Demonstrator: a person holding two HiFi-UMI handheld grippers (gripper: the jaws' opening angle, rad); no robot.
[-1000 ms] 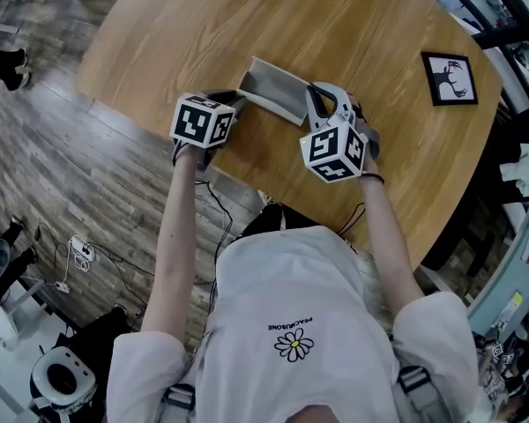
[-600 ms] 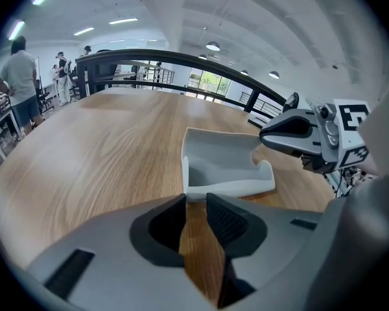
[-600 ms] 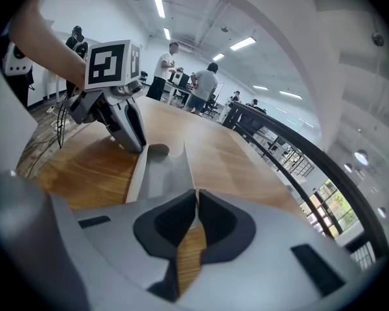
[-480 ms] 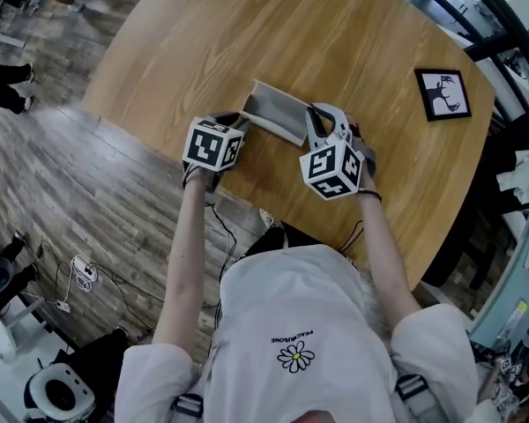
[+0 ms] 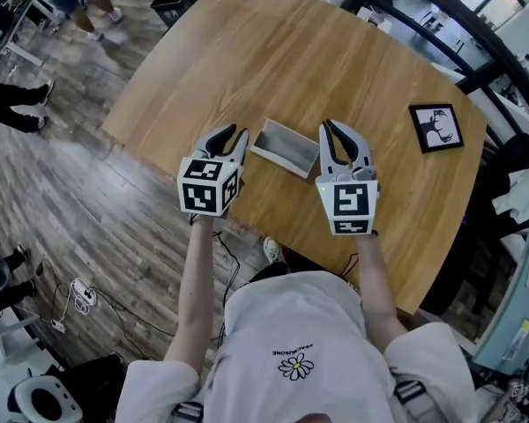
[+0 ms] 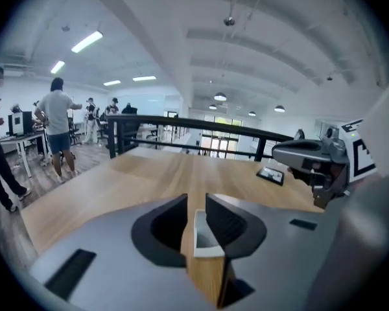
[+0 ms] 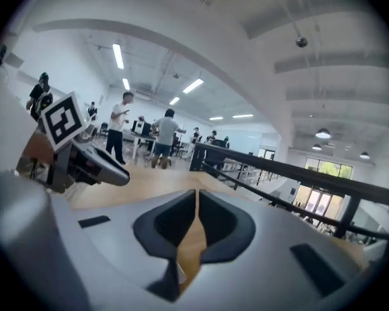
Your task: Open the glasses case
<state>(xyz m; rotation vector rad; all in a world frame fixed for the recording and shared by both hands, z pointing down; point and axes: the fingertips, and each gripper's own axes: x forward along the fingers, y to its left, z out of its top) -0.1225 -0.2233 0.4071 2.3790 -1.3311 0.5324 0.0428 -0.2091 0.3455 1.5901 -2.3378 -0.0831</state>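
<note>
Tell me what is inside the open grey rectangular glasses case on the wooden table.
Only plain grey lining shows inside the grey rectangular glasses case; no glasses are visible. Its near wall may hide a thin strip of the bottom.

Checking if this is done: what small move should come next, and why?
Probably just withdraw both: the glasses case lies, apparently open, on the table between the left gripper and right gripper, and neither one's jaws touch it.
</note>
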